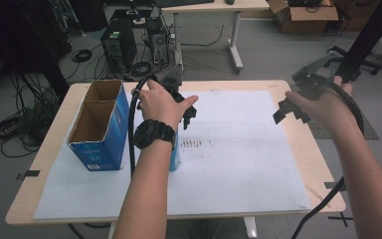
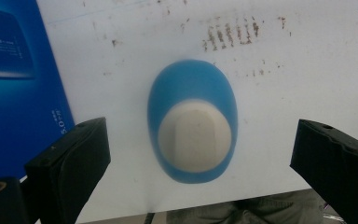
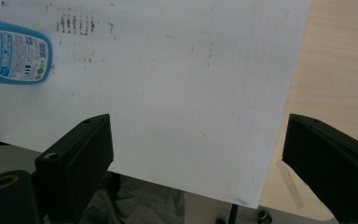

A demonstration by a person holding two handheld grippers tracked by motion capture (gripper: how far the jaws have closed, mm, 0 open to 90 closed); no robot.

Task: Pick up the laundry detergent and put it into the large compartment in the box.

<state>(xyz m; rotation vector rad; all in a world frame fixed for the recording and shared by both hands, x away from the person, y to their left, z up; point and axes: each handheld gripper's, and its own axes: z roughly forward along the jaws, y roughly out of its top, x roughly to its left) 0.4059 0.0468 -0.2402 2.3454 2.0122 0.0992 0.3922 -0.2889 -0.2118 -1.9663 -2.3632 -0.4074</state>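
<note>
I'm looking down on the desk (image 1: 288, 87), white sheet (image 1: 238, 159) spread over most of it. My left gripper (image 2: 198, 154) hangs above a blue bottle (image 2: 193, 121), jaws spread wide with nothing between them, and I see straight down on its pale cap (image 2: 193, 137) (the bottle stands upright on the sheet). Just beside it, toward the desk's left edge, stands the open blue box (image 1: 99, 127), two empty compartments showing from above. From the high view my left hand (image 1: 161, 102) covers most of that gripper, and the bottle peeks out under my wrist. My right gripper (image 3: 196, 163) hovers near the desk's right edge, well apart from the bottle, jaws wide and empty, bare sheet and wood below. Smudges (image 1: 194, 144) mark the sheet's middle.
</note>
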